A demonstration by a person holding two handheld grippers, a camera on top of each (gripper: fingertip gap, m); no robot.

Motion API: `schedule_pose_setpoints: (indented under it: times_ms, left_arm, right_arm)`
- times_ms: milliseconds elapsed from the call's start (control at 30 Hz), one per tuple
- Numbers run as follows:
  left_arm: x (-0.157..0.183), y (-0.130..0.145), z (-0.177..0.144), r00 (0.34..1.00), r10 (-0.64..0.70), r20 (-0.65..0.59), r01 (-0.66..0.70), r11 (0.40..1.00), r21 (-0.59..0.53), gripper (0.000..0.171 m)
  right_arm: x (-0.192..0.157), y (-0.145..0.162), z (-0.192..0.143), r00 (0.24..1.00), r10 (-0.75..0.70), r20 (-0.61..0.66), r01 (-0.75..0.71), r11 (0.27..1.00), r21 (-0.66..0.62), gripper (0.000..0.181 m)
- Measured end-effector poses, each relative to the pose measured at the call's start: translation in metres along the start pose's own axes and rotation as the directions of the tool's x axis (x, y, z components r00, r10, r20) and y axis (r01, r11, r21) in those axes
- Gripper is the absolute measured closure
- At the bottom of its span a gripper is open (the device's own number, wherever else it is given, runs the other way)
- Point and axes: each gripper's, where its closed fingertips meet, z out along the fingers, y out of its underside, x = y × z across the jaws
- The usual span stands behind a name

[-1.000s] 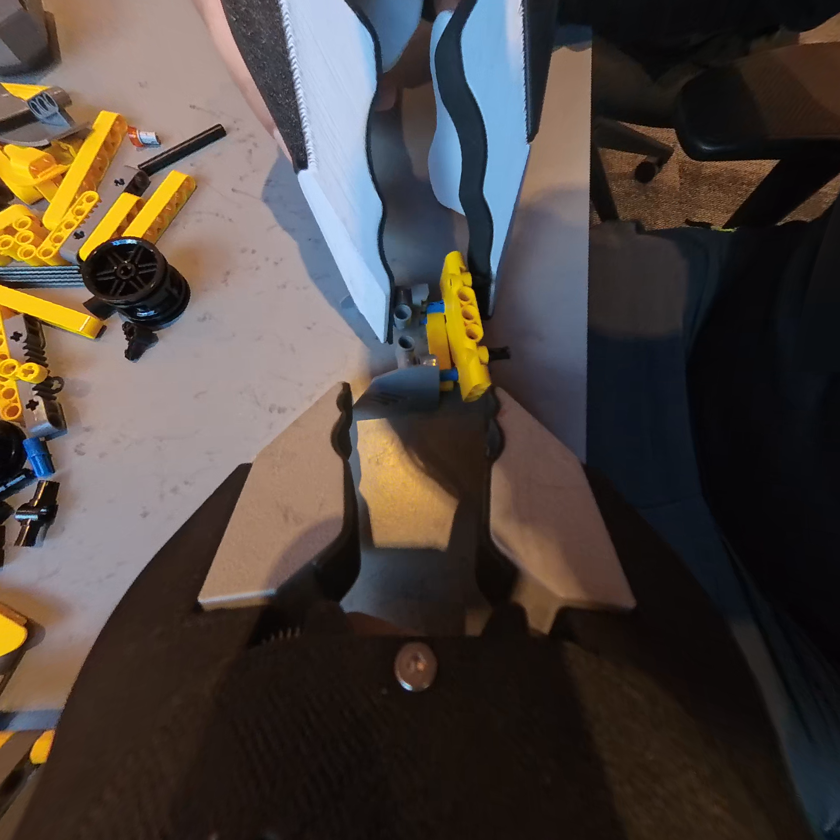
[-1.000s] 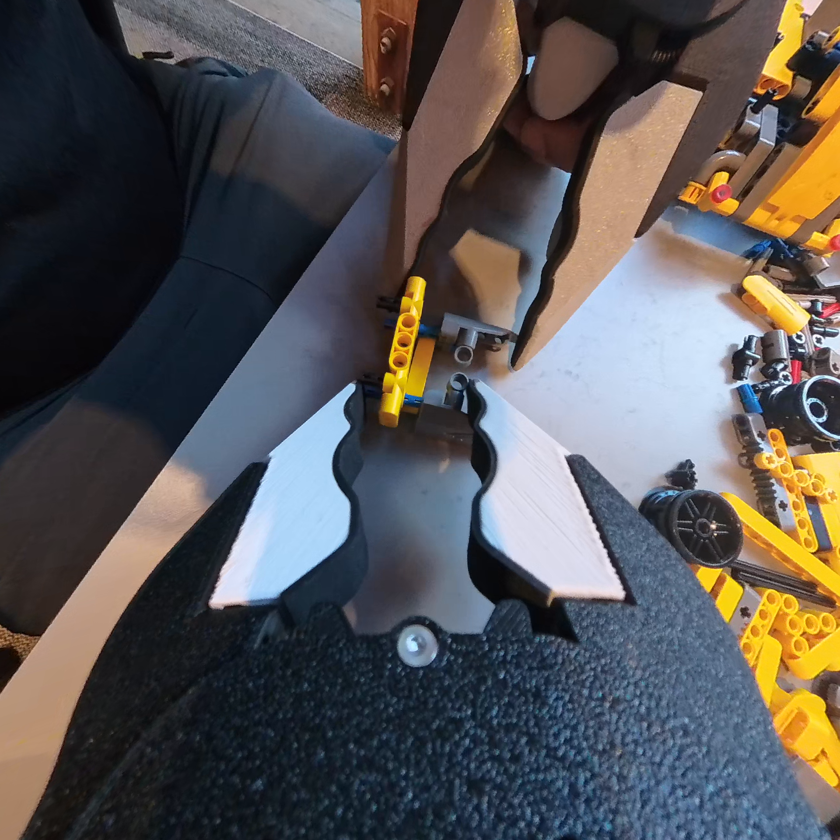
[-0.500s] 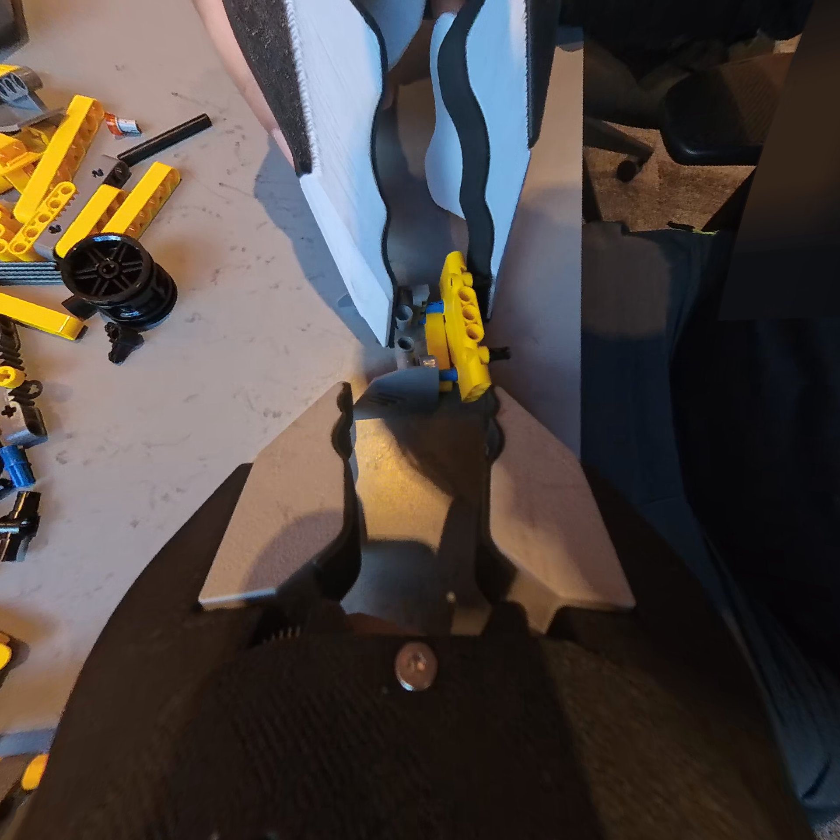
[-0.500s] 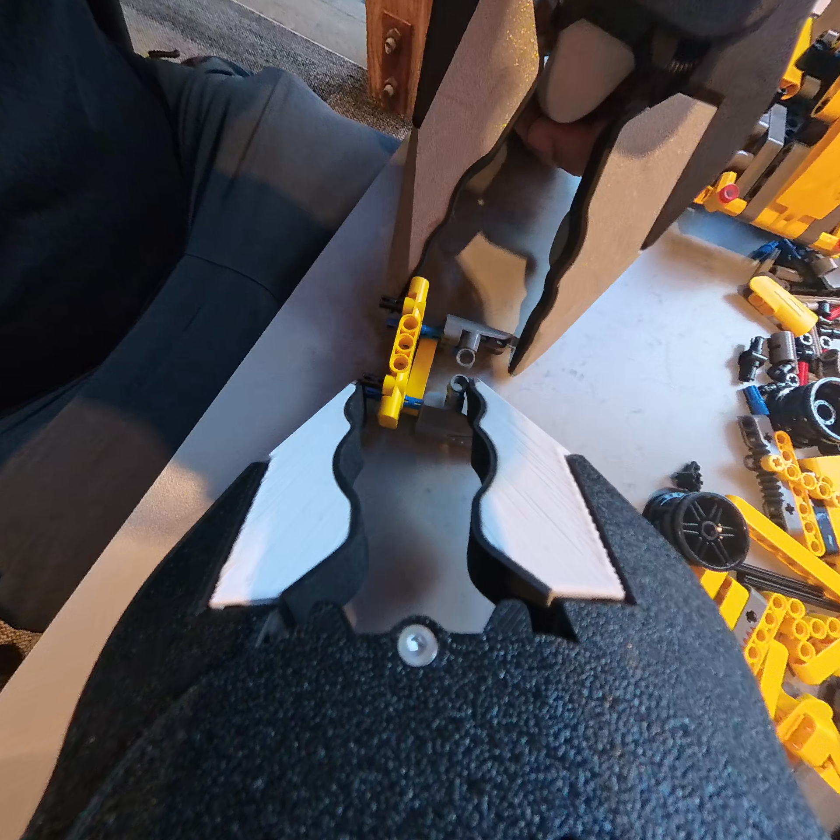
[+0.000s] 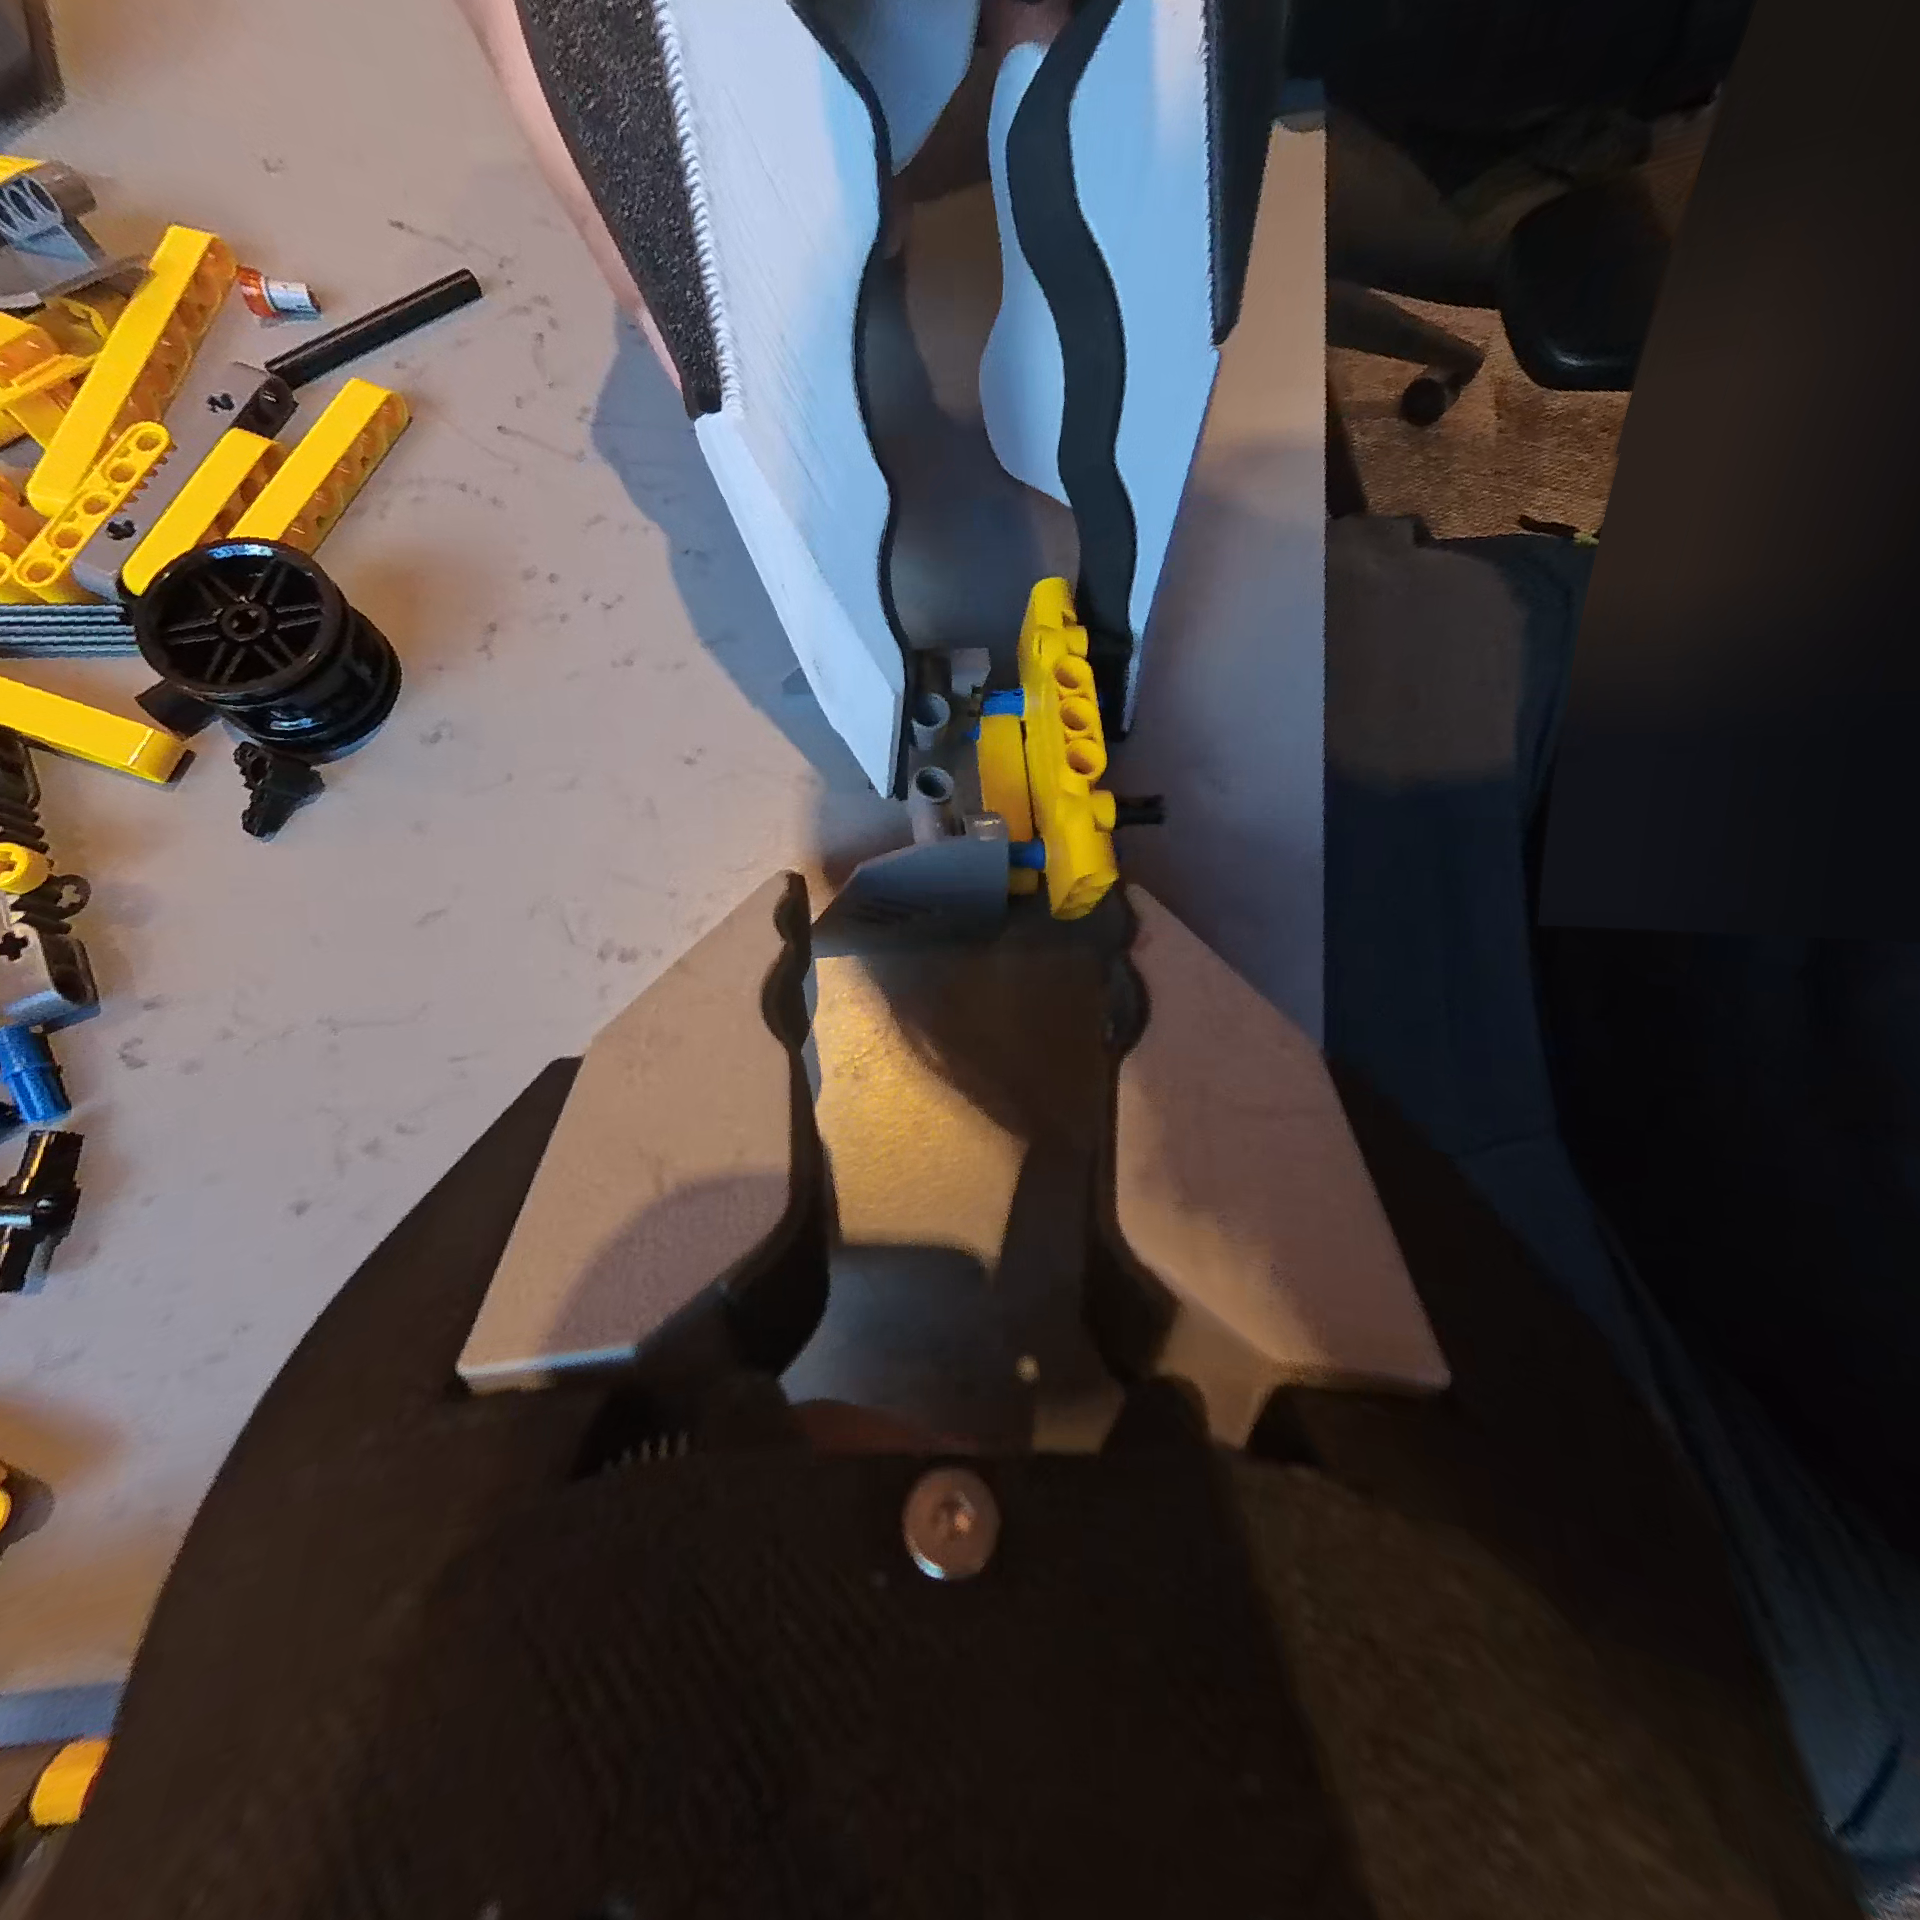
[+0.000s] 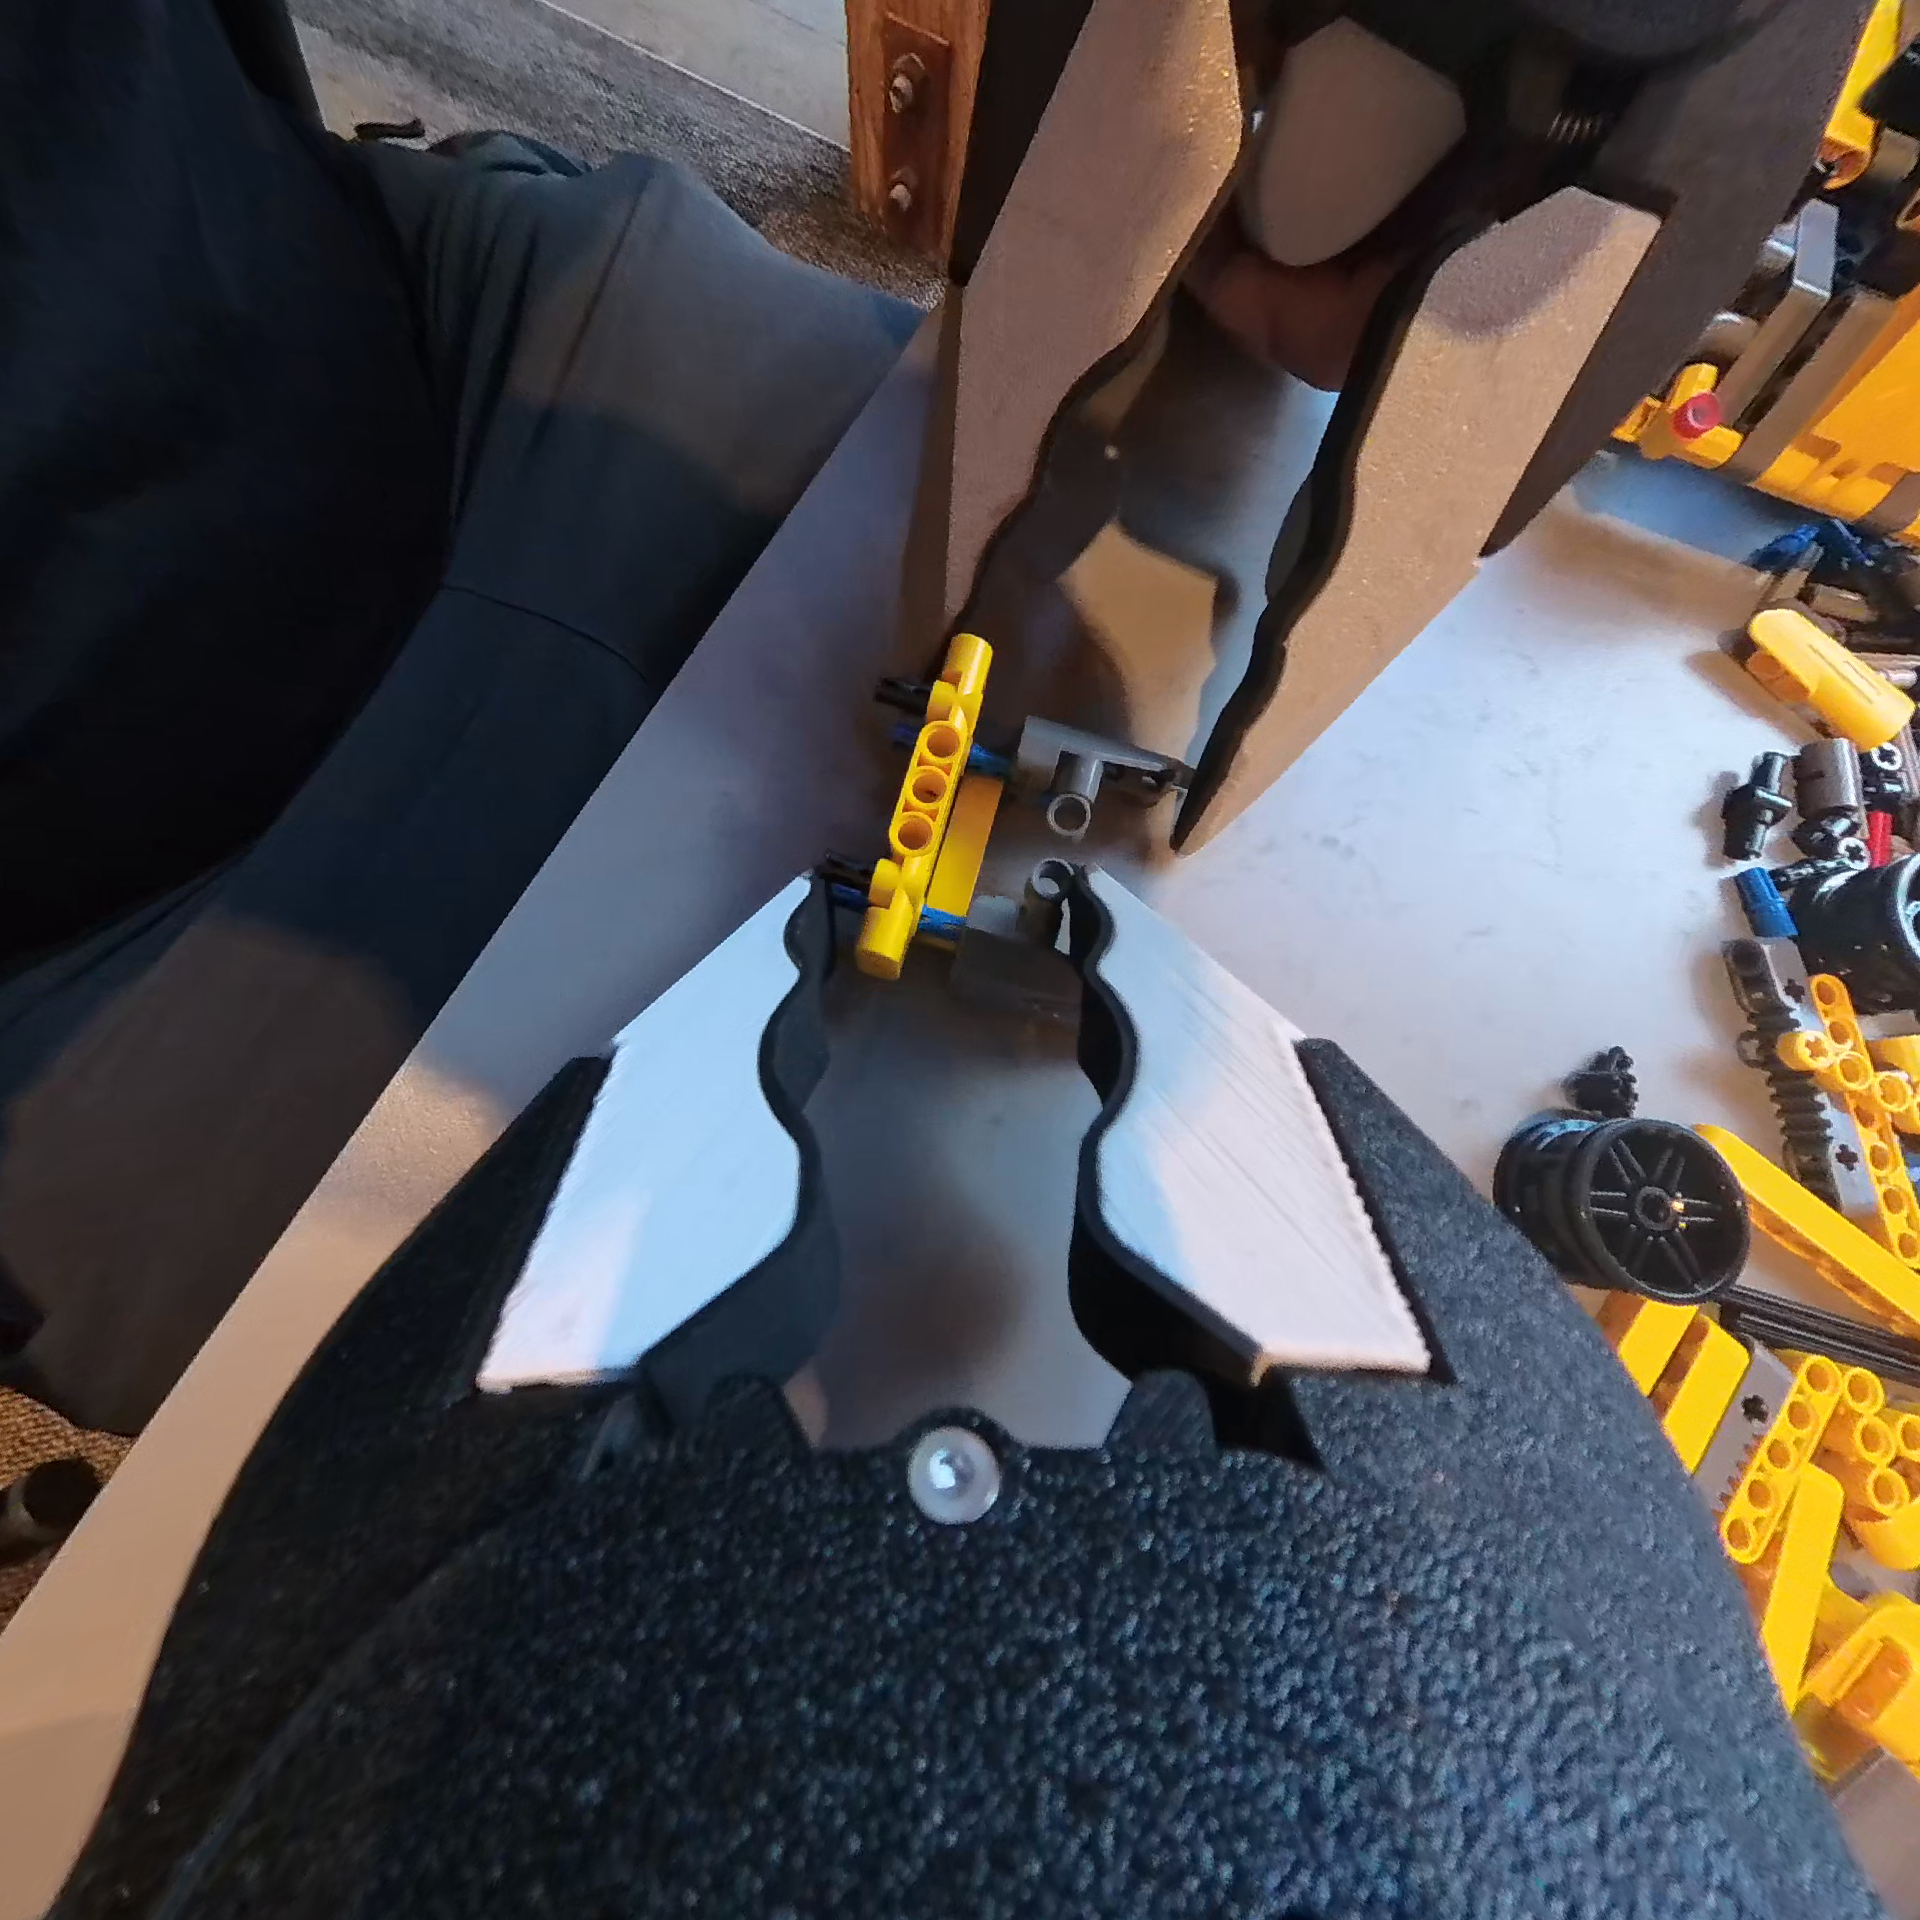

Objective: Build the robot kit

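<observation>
A small brick assembly lies between both grippers near the table's edge [image 5: 1278,623]: a yellow holed beam [image 5: 1065,738] joined by blue pins to grey pieces [image 5: 914,883]. My left gripper [image 5: 956,894] is shut on its near end. My right gripper [image 5: 1008,758] comes from the opposite side and is shut on the far end. In the right wrist view my right gripper [image 6: 945,894] clasps the yellow beam [image 6: 930,800] and a grey block [image 6: 1003,966]. There the left gripper [image 6: 1060,753] clasps the beam and a grey T-piece [image 6: 1081,769].
Loose yellow beams [image 5: 135,416], a black wheel [image 5: 244,634] and small black and blue pins lie on the table [image 5: 468,935]. A large yellow model [image 6: 1849,395] stands farther back. A person's dark-clothed legs [image 6: 416,520], a wooden table leg [image 6: 894,125] and an office chair [image 5: 1558,260] are beyond the edge. Left and right tips are no more than a few centimetres apart. My left tips are roughly 10 centimetres from the black wheel [image 5: 244,634]. My right wrist view [image 6: 1659,1184] looks at it from another angle.
Both grippers keep the same hold on the assembly. The pair has shifted slightly over the table, so the loose parts drift a little in both views.
</observation>
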Motion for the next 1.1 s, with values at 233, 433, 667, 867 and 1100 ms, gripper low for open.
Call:
schedule_pose_setpoints:
  times_ms: [233, 433, 667, 867, 1100]
  left_arm:
    - [-0.001, -0.0008, -0.0003, 1.0, 0.017, 0.021, -0.017, 1.0, 0.004, 0.119]
    - [-0.0007, -0.0029, -0.0027, 1.0, 0.007, 0.022, -0.008, 0.999, 0.034, 0.121]
    - [-0.001, 0.0026, 0.0002, 0.998, 0.036, 0.056, -0.036, 0.999, -0.006, 0.114]
    - [-0.0016, 0.0027, 0.0006, 0.997, 0.046, 0.059, -0.046, 0.999, -0.008, 0.115]
    - [-0.0018, 0.0025, 0.001, 0.997, 0.046, 0.06, -0.045, 0.999, -0.007, 0.116]
  right_arm:
    - [0.0007, 0.0007, -0.0007, 1.0, 0.005, 0.009, -0.005, 1.0, -0.005, 0.136]
    - [-0.0011, -0.0033, -0.004, 0.998, 0.046, 0.042, -0.046, 0.999, 0.01, 0.142]
    - [0.0038, -0.0008, -0.0004, 0.999, -0.029, -0.042, 0.028, 0.999, -0.019, 0.138]
    - [0.0034, -0.0009, -0.0003, 1.0, -0.001, -0.025, 0.001, 1.0, -0.016, 0.138]
    - [0.003, -0.0005, -0.0013, 1.0, 0.014, -0.015, -0.015, 1.0, -0.005, 0.138]
